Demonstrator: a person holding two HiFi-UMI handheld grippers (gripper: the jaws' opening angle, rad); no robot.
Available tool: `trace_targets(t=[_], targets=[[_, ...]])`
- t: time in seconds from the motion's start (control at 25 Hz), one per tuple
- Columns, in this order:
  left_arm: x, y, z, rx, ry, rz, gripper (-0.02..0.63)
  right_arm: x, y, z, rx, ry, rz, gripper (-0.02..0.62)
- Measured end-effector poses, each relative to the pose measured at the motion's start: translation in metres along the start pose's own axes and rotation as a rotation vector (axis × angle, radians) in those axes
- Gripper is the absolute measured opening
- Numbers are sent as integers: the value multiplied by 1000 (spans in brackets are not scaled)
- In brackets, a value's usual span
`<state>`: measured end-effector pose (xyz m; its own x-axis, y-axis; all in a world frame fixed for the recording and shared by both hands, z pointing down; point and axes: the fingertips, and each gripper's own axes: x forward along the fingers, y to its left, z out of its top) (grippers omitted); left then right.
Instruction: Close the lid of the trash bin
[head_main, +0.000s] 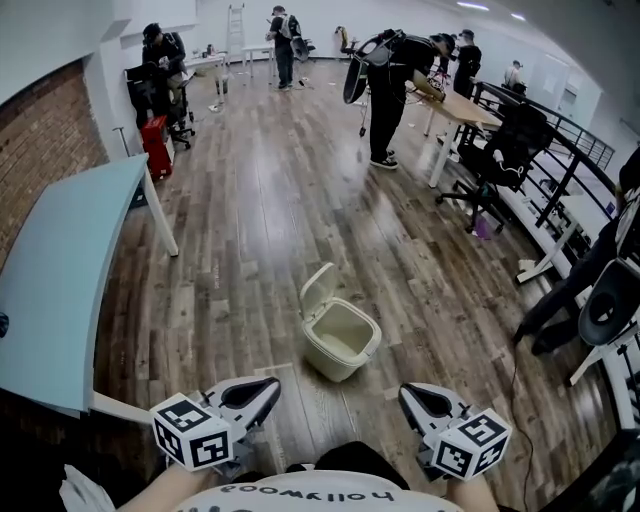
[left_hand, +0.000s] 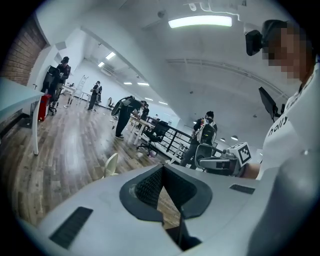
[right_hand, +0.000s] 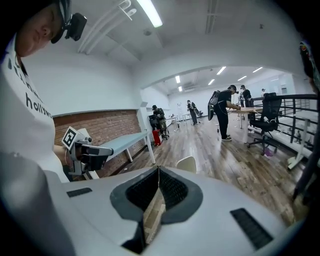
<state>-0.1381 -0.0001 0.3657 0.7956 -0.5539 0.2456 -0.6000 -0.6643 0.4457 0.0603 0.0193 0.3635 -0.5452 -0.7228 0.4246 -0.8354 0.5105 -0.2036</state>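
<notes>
While the lid (head_main: 317, 289) of the trash bin (head_main: 341, 343) stands up at 12 o'clock, we hold left claw (head_main: 265, 390) and right claw (head_main: 410, 394) pinched together, empty; closing not started.

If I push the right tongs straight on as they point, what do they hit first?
Probably the trash bin: in the head view the right tongs aim at its open body, and the raised lid shows just beyond their tips. Nothing stands between, though depth is unclear.
</notes>
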Motion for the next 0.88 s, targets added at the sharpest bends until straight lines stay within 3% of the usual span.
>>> trace_targets(t=[0.36, 0.56, 0.88], targets=[[23, 24, 4, -27, -6, 23, 6, 29, -17, 7, 9, 29, 22, 9], [41, 50, 11, -55, -12, 77, 6, 62, -39, 19, -14, 58, 65, 11], [88, 79, 33, -152, -39, 149, 6, 102, -92, 42, -91, 112, 148, 11]])
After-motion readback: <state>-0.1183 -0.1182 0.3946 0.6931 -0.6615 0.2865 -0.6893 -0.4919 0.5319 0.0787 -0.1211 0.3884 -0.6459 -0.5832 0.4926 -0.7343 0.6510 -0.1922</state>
